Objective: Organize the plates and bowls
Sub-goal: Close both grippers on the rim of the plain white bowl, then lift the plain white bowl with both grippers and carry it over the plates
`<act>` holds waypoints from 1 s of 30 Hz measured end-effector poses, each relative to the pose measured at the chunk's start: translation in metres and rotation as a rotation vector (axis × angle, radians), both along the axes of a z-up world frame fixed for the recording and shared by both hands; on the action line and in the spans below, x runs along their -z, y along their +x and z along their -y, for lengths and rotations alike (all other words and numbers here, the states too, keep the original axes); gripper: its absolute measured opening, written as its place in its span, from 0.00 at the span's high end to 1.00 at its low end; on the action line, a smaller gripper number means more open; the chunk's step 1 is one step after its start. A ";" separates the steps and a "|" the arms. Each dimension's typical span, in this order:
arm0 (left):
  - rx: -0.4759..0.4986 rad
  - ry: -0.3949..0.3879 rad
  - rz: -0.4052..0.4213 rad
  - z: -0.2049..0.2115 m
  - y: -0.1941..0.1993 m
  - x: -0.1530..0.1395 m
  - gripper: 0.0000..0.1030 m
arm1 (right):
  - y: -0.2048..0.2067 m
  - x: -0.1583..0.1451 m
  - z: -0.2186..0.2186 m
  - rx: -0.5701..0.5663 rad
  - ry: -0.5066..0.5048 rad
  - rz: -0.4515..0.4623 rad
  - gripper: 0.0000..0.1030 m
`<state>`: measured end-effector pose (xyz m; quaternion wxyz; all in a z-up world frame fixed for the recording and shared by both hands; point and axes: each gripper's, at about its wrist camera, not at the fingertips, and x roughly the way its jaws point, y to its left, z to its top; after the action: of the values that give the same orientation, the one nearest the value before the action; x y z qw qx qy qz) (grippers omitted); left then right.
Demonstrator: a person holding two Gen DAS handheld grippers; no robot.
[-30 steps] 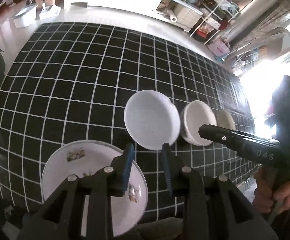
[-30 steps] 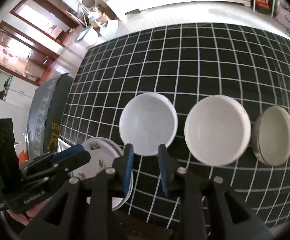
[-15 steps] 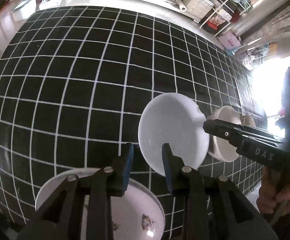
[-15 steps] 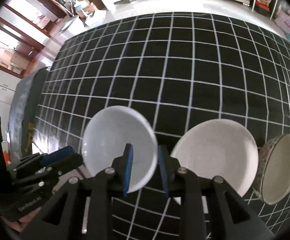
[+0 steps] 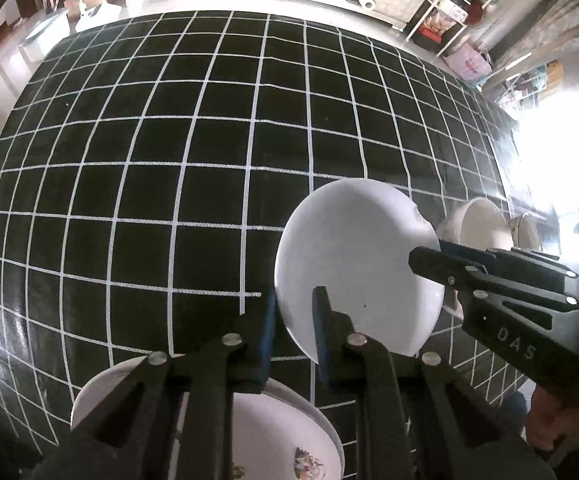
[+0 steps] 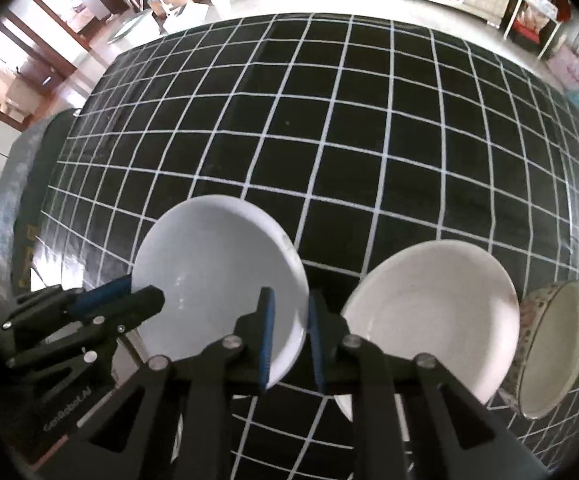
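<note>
- The step in hand looks like a 2-gripper pickup of the white bowl (image 5: 353, 264), which sits near the front edge of the black grid tablecloth (image 5: 169, 160); it may be tilted or just off the cloth, but I cannot tell which.
- The left gripper (image 5: 294, 320) straddles the bowl's near-left rim, 1 blue pad outside and 1 inside; the jaws are narrow, yet whether they pinch the rim or merely bracket it does not show.
- The right gripper (image 6: 289, 336) stands the same way over the bowl's right rim (image 6: 293, 280); its blue pads lie either side of the edge, grip likewise uncertain.
- My guess is that this bowl belongs with the other bowls or on the plate, so the next move calls for a firm pinch on both rims, then a level carry with both hands moving together.
- Just right of it sits a cream bowl (image 6: 429, 316), and beyond that a patterned bowl (image 6: 553, 344) touching or nearly touching it.
- A floral plate (image 5: 257, 432) lies at the near-left edge, under the left gripper.
- The cream bowl stands close to the right gripper's outer finger; a sideways swing could knock it.
- Shelves and clutter lie well beyond the table.
</note>
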<state>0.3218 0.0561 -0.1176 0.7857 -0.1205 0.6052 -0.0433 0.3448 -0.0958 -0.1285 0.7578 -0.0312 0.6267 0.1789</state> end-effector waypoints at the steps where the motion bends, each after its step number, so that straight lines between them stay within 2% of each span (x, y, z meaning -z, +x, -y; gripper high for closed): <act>1: 0.002 0.000 0.000 0.001 -0.001 0.000 0.85 | -0.002 0.000 0.001 0.003 -0.001 0.002 0.80; 16: 0.070 0.025 0.004 0.025 -0.039 -0.003 0.85 | -0.052 -0.005 0.026 0.020 -0.036 0.020 0.80; 24: 0.148 0.051 0.016 0.057 -0.060 -0.003 0.85 | -0.077 -0.003 0.055 0.065 -0.006 0.005 0.80; 30: 0.172 0.072 0.018 0.073 -0.074 0.002 0.85 | -0.099 -0.005 0.071 0.079 0.007 0.001 0.80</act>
<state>0.2479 -0.0173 -0.1192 0.7883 -0.0394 0.6074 -0.0900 0.2462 -0.1670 -0.1235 0.7648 -0.0038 0.6263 0.1509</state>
